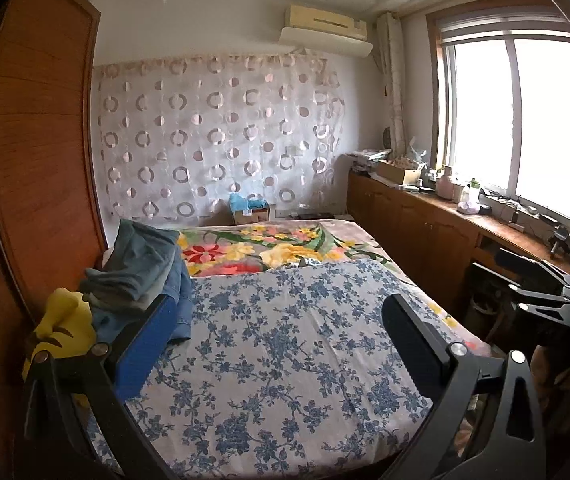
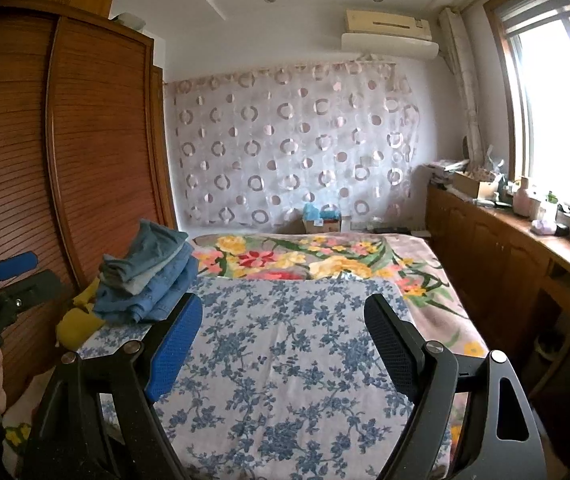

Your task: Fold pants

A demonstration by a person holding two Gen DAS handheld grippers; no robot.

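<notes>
A pile of blue and grey-green denim pants (image 1: 145,276) lies at the left edge of the bed, also in the right wrist view (image 2: 153,280). My left gripper (image 1: 281,312) is open and empty, held above the blue-flowered sheet (image 1: 285,360), just right of the pile. My right gripper (image 2: 285,316) is open and empty above the same sheet (image 2: 285,380). The right gripper also shows at the right edge of the left wrist view (image 1: 533,280). The left gripper shows at the left edge of the right wrist view (image 2: 13,276).
A yellow plush toy (image 1: 65,328) lies beside the pile. A wooden wardrobe (image 2: 85,160) stands left of the bed. A bright floral blanket (image 1: 269,248) covers the far half. A cluttered wooden counter (image 1: 465,216) runs under the window on the right.
</notes>
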